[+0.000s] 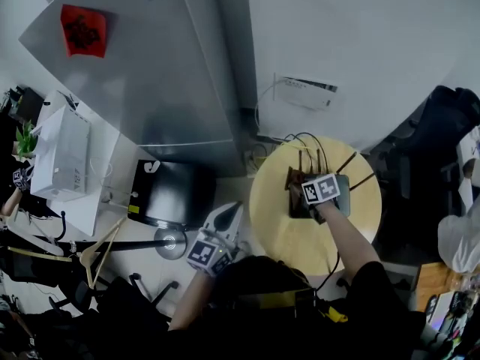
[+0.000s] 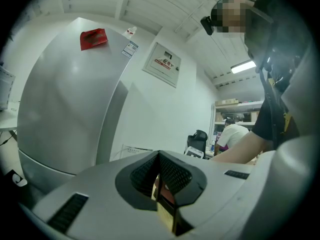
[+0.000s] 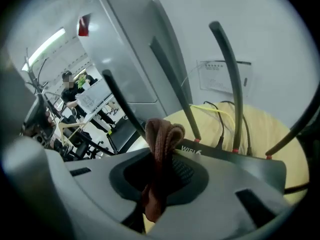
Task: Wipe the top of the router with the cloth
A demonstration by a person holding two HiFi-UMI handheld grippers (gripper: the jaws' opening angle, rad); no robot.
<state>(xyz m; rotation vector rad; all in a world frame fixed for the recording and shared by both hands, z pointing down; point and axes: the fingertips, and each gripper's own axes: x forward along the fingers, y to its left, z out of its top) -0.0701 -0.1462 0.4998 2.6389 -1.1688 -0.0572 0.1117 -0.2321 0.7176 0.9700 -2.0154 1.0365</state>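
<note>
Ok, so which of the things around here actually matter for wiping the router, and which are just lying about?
In the job:
- cloth, clamped in the right hand-held gripper
- router
- round table under it

Just lying about:
- fridge, with a red paper on it
- white box
- black box
- left hand-held gripper, shut and empty
</note>
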